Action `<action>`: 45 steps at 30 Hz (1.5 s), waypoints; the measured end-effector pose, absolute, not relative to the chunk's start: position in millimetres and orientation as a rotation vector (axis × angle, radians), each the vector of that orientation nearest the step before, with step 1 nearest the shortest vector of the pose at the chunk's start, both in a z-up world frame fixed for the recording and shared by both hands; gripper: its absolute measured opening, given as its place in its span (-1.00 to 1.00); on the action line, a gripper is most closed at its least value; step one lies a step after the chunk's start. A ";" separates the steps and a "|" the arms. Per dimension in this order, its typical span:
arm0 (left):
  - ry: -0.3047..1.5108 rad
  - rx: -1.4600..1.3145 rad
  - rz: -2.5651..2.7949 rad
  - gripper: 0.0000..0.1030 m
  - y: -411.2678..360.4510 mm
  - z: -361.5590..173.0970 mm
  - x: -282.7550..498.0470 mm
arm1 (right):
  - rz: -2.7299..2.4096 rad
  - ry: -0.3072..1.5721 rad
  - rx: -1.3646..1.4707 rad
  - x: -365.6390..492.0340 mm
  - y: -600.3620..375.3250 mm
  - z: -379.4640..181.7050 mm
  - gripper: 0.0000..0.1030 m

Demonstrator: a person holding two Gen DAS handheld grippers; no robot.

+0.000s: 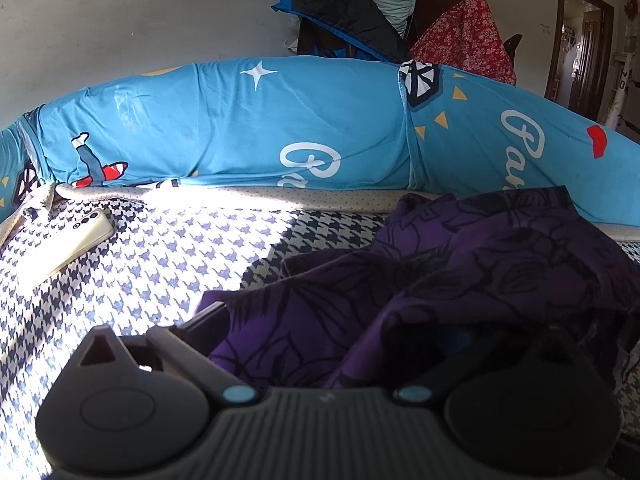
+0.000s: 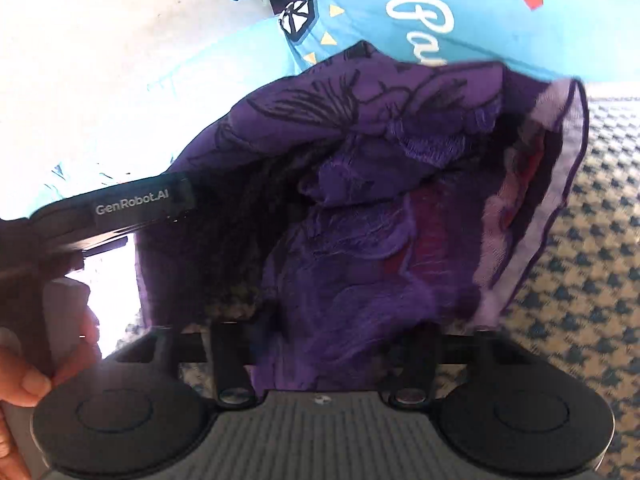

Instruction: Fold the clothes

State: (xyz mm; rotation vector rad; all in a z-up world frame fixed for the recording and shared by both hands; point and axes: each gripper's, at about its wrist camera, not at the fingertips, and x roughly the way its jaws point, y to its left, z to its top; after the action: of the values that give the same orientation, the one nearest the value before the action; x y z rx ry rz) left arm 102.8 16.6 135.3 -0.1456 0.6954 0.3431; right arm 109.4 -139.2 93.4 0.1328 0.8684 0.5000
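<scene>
Purple floral garment (image 1: 460,272) is heaped on the houndstooth cover (image 1: 160,264), below the blue bolster (image 1: 280,124). Both the left gripper (image 1: 320,344) and right gripper (image 2: 324,332) are buried in cloth; their opening cannot be told.

Before you lie a purple garment (image 1: 460,280) printed with black floral outlines, a houndstooth cover (image 1: 160,248) in navy and white, a bright blue cushion (image 1: 260,128) with white script, yellow triangles and red accents, and a red floral cloth (image 1: 464,36).
</scene>
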 end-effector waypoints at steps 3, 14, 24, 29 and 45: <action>0.692 -0.136 0.357 1.00 18.6 135.8 107.2 | 0.455 0.828 0.101 115.9 -141.2 98.6 -0.57; 0.609 -0.102 0.441 1.00 38.6 155.0 129.2 | 0.269 0.499 0.085 152.2 -169.7 152.6 -0.66; 0.645 -0.122 0.546 1.00 73.8 152.3 154.8 | 0.166 0.417 0.139 207.3 -163.4 158.8 -0.66; 0.758 -0.211 0.581 1.00 100.0 133.7 164.1 | 0.101 0.472 0.132 233.9 -159.8 145.5 -0.40; 0.650 -0.161 0.557 1.00 80.0 163.6 138.1 | 0.037 0.459 0.227 203.3 -198.9 179.9 0.33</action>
State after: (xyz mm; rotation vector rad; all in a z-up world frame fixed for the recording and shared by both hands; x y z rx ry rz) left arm 138.1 80.0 163.6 -0.1607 0.6503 0.5566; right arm 203.3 -198.9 179.9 0.2270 0.4587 0.0374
